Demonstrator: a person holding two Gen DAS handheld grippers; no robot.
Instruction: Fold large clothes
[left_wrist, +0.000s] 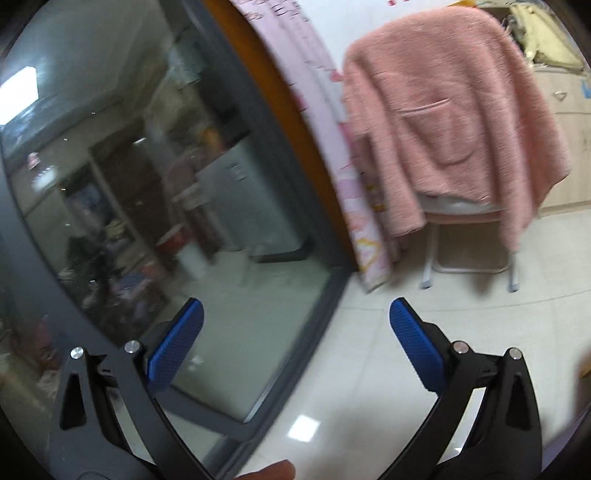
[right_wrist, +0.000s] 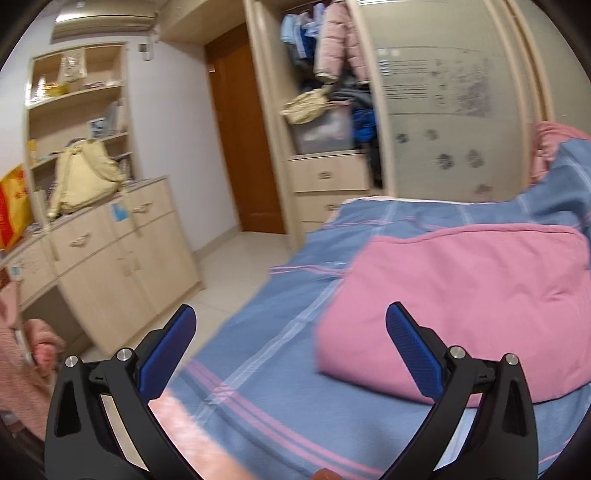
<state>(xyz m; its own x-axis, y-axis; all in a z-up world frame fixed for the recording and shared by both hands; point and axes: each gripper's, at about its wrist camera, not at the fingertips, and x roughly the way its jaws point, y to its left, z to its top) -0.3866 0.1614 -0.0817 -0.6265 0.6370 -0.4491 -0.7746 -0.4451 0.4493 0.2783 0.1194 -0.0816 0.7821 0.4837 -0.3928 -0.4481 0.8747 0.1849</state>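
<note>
A fluffy pink jacket (left_wrist: 454, 122) hangs over the back of a folding chair (left_wrist: 476, 236) in the left wrist view, at the upper right. My left gripper (left_wrist: 295, 317) is open and empty, well short of the chair, above the tiled floor. My right gripper (right_wrist: 290, 321) is open and empty, above the bed (right_wrist: 280, 387) with its blue striped sheet. A folded pink quilt (right_wrist: 461, 306) lies on the bed just beyond the right fingertip. A piece of fluffy pink fabric (right_wrist: 18, 369) shows at the lower left edge of the right wrist view.
A glass sliding door (left_wrist: 147, 184) with a dark frame fills the left of the left wrist view, with a pink curtain (left_wrist: 332, 129) beside it. In the right wrist view, a beige cabinet (right_wrist: 110, 266) with shelves stands left, an open wardrobe (right_wrist: 332, 110) behind the bed.
</note>
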